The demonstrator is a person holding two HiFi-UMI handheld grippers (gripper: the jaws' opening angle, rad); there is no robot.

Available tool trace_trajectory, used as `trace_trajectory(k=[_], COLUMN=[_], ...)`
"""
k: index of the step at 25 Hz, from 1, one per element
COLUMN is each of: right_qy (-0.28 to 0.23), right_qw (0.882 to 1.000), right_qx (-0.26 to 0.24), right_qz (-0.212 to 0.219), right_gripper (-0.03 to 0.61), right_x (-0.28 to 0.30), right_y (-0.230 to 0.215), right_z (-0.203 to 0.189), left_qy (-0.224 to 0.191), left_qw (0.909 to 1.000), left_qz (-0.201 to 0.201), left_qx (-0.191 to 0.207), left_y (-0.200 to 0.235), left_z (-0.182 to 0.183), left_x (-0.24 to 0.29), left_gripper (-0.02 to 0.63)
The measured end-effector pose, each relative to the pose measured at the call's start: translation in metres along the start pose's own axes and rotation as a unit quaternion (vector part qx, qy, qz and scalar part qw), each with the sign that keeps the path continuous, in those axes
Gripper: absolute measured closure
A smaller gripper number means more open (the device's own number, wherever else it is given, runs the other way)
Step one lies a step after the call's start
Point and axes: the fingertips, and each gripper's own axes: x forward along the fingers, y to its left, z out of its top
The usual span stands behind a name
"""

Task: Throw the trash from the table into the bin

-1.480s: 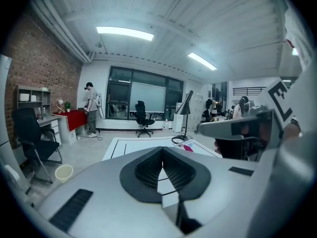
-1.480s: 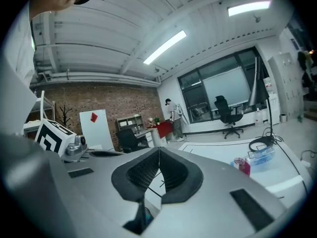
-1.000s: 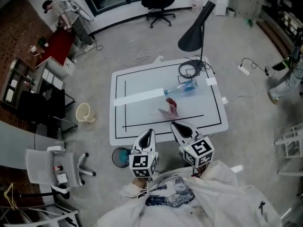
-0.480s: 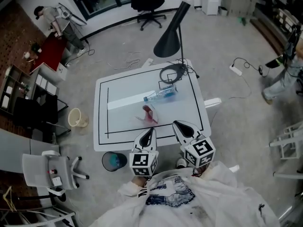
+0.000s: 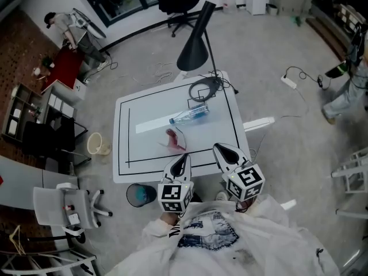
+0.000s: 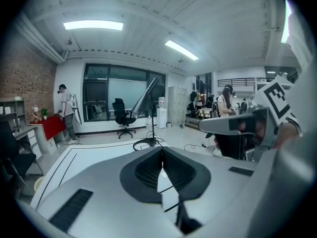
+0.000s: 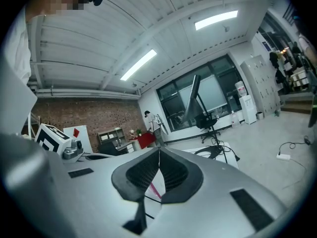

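Note:
On the white table (image 5: 131,160) lie a clear plastic bottle (image 5: 188,114) with a blue label and a crumpled red wrapper (image 5: 173,138). A blue-lined bin (image 5: 140,195) stands on the floor at the table's near left corner. My left gripper (image 5: 182,160) is shut and empty over the table's near edge, just short of the wrapper. Held to its right, my right gripper (image 5: 222,150) is also shut with nothing in it. In the right gripper view a strip of the red wrapper (image 7: 156,188) shows below the closed jaws. The left gripper view shows the table (image 6: 89,155) past closed jaws.
A black floor lamp (image 5: 193,46) leans over the table's far side, with a coiled black cable (image 5: 203,88) on the table's far edge. A cream bucket (image 5: 96,144) and grey chair (image 5: 60,203) stand left. Another person (image 5: 64,23) stands far left by a red table.
Both grippers have moved together toward the table, which has shifted in the head view. The wrapper and bottle now sit closer to the left gripper's tip. Both jaws stayed shut.

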Motion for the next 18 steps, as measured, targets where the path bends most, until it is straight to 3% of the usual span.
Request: trace_trajectory(k=[7,18], right_qy=[0.001,-0.001], right_qw=[1.000,0.999], right_qx=[0.018,0.015], right_qz=[-0.019,-0.042], right_gripper=[0.557,0.558], right_x=[-0.001,0.041], right_y=[-0.019,-0.048], right_z=[-0.003,0.011], left_qy=[-0.001,-0.009], left_qw=[0.9997,0.9994], left_qz=[-0.017,-0.025], left_qx=[0.018,0.022], left_y=[-0.008,0.034], left_z=[0.009,0.029], left_x=[0.018,0.068], left_gripper=[0.604,0.604])
